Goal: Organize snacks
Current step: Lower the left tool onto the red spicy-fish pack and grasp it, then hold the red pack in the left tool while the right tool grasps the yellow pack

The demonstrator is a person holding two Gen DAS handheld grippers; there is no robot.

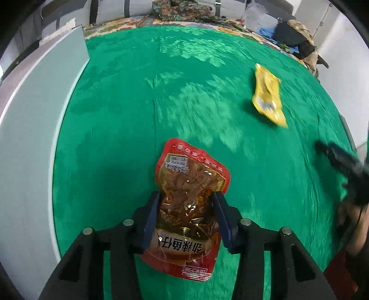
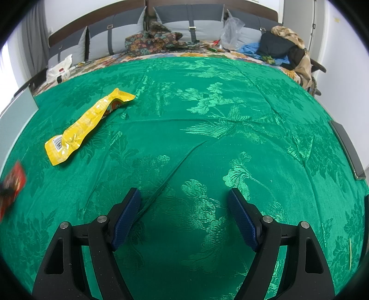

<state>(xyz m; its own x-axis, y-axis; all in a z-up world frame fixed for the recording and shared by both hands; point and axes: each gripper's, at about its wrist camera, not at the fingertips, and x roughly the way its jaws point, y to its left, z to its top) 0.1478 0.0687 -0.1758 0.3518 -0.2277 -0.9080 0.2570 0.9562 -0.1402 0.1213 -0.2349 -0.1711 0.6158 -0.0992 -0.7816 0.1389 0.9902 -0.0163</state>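
Note:
A red, partly see-through snack packet [image 1: 191, 166] with white lettering sits lengthwise between the blue pads of my left gripper [image 1: 186, 198], which is shut on its middle over the green cloth [image 1: 138, 103]. The same packet shows as a red blur at the left edge of the right wrist view [image 2: 13, 182]. A long yellow snack packet [image 1: 268, 97] lies flat on the cloth, farther off to the right, and at the left in the right wrist view [image 2: 87, 124]. My right gripper [image 2: 184, 196] stands open above bare cloth with nothing between its fingers; it appears as a dark blur [image 1: 341, 161].
A pale grey flat panel [image 1: 34, 138] borders the cloth on the left. A dark flat object [image 2: 348, 150] lies at the right edge. Beyond the cloth are grey cushions [image 2: 189, 20], patterned fabric [image 2: 152, 39], a plastic bag [image 2: 230, 30] and a clothes pile [image 2: 283, 48].

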